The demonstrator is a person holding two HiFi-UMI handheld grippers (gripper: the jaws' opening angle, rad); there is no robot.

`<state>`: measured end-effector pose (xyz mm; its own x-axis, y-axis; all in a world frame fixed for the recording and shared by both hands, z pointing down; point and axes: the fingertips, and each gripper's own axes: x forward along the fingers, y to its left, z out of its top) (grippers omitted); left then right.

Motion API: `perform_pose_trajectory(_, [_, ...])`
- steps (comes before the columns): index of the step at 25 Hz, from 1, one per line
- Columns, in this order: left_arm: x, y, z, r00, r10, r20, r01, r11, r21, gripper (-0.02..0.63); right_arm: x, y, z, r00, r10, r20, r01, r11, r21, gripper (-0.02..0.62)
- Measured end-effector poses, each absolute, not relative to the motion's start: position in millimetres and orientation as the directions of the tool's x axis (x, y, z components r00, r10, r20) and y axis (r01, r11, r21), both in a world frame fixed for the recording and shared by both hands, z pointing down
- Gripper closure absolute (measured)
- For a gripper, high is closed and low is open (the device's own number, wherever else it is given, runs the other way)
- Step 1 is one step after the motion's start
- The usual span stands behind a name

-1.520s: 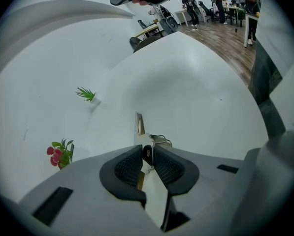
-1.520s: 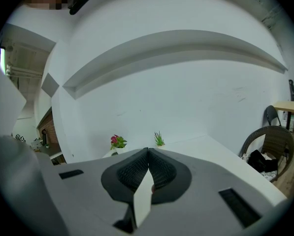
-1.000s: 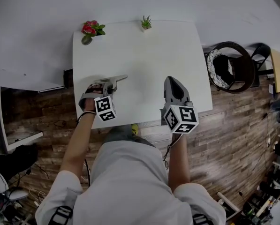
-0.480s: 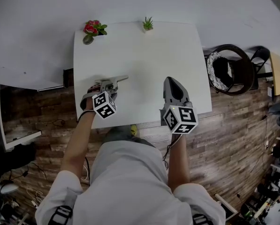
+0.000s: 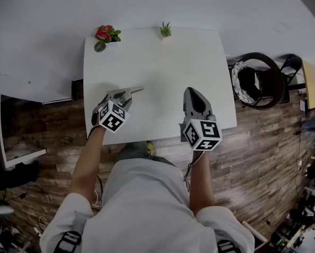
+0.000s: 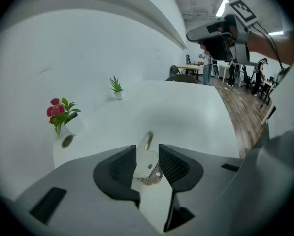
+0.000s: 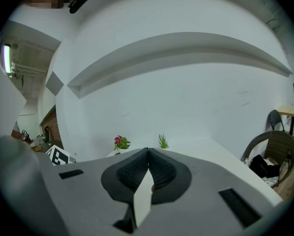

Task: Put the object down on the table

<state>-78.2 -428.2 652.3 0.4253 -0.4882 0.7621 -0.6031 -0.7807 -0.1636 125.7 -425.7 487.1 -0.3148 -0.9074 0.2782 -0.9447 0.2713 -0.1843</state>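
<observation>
While closing, left fingers [image 6: 122, 167] loose round 1 object [image 6: 146, 165]; right fingers [image 7: 132, 173] clenched; 2 plants [image 5: 105, 34] [image 5: 165, 29].

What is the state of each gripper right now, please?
Left gripper: open, just closing slightly, metal piece between jaws, ungripped.
Right gripper: shut, empty.

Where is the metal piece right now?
In the head view the metal piece lies on the white table, near its left front edge, in line with the gap of the left tool, whose jaws have just been closing without pressing on it.
</observation>
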Motion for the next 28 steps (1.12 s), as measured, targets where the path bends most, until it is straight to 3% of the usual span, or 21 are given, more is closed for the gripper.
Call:
perform_pose_trajectory(9, [-82.1, -428.9, 588.6, 0.459, -0.634, 0.623, -0.763, -0.641, -0.089, 0.532, 130.9, -399.6, 476.1, -0.331, -0.908, 0.256, -0.938, 0.286, -0.197, 0.586])
perform_pose_trajectory(28, [-112.5, -366.2, 478.2, 0.423, -0.816, 0.393, -0.86, -0.498, -0.108, 0.586, 146.3, -333.3, 446.1, -0.323, -0.927, 0.19, -0.939, 0.289, -0.187, 0.588])
